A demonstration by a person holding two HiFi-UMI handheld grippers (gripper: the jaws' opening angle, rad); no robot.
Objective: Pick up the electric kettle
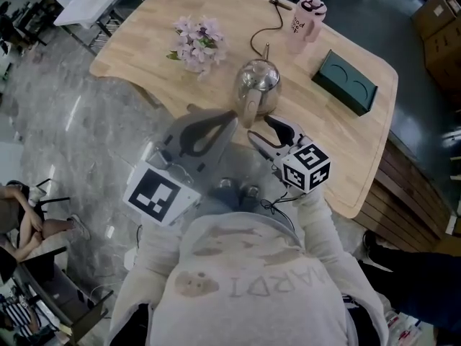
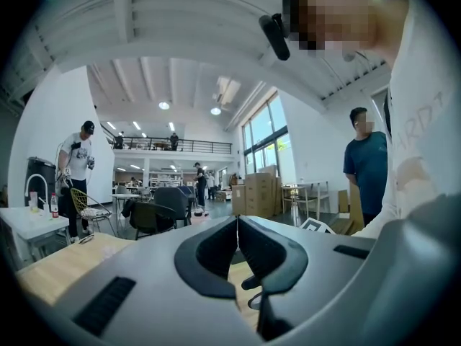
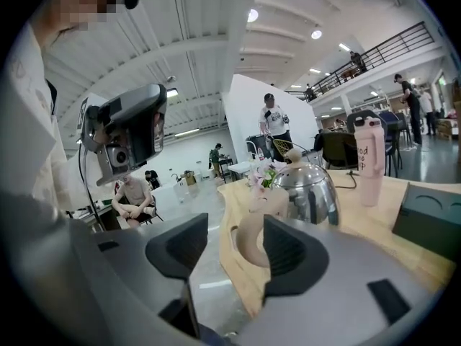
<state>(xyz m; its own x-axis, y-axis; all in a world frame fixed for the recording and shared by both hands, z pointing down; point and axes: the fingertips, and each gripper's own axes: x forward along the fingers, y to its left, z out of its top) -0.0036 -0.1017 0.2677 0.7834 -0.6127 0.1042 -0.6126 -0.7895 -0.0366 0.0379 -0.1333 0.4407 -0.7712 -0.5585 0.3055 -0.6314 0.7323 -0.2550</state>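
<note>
The silver electric kettle (image 1: 259, 78) stands on the wooden table (image 1: 151, 27), its pale wooden handle (image 1: 247, 108) turned toward me. In the right gripper view the kettle (image 3: 313, 189) and its handle (image 3: 251, 236) sit just ahead of the jaws. My right gripper (image 1: 265, 132) is open, with the handle in front of the gap and neither pad touching it. My left gripper (image 1: 229, 120) hovers just left of the handle. Its pads meet at the tips in the left gripper view (image 2: 237, 220), so it is shut and holds nothing.
A bunch of pink flowers (image 1: 198, 42) lies to the left behind the kettle. A pink bottle (image 1: 306, 21) and a dark green box (image 1: 344, 82) stand to the right. A black cable (image 1: 268, 29) runs behind the kettle. People and chairs (image 2: 155, 211) fill the hall beyond.
</note>
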